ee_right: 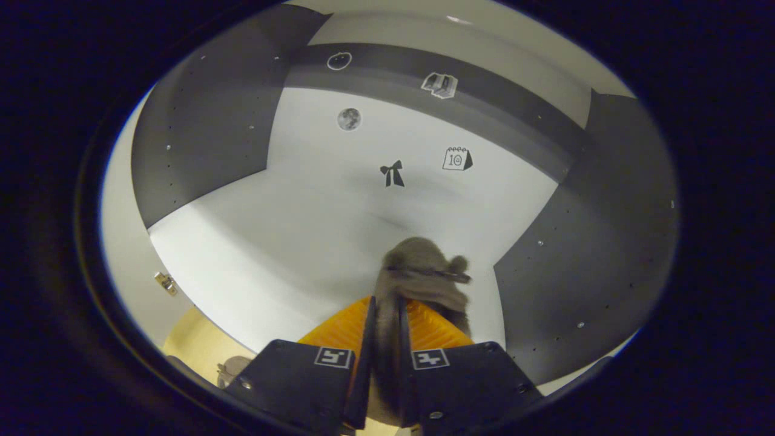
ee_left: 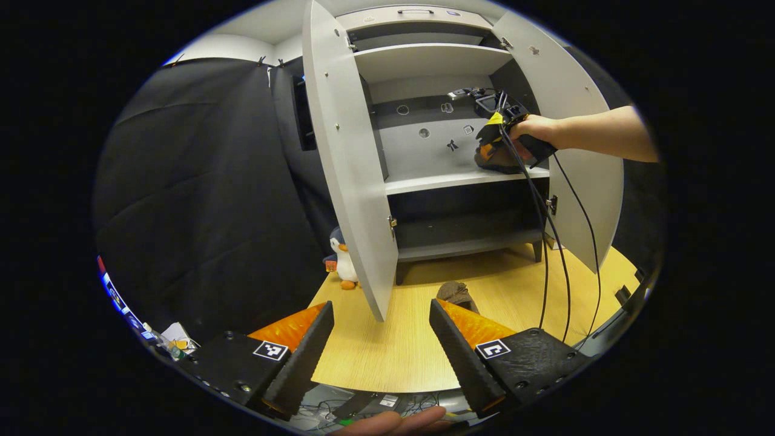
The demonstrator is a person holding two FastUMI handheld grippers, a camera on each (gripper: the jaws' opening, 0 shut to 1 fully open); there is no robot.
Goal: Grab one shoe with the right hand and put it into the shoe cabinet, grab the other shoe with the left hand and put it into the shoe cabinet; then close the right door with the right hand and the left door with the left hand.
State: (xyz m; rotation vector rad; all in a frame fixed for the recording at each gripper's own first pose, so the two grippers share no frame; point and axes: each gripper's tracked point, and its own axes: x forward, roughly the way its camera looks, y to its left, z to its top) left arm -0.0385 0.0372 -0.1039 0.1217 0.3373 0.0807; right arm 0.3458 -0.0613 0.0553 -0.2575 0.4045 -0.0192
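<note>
Grey fuzzy shoe (ee_right: 418, 272) sat pinched between the right gripper (ee_right: 385, 339) jaws, nearly closed on it, toe pointing ahead over the cabinet shelf (ee_right: 272, 242), back wall beyond. Left gripper (ee_left: 381, 345) jaws were wide open w/ nothing held; second shoe (ee_left: 457, 293) lay just ahead, slightly right, on the counter (ee_left: 393, 357) below the shoe cabinet (ee_left: 436, 175). Left hand's nearer.

Two shoes on show: one shoe (ee_left: 457, 293) on the wooden floor, the other shoe (ee_right: 424, 272) up on a shelf. One shoe cabinet (ee_left: 436, 181), two doors: left door (ee_left: 345, 163), right door (ee_left: 575, 151). Two grippers, left gripper (ee_left: 381, 339) and right gripper (ee_right: 384, 357). One toy penguin (ee_left: 343, 259).
</note>
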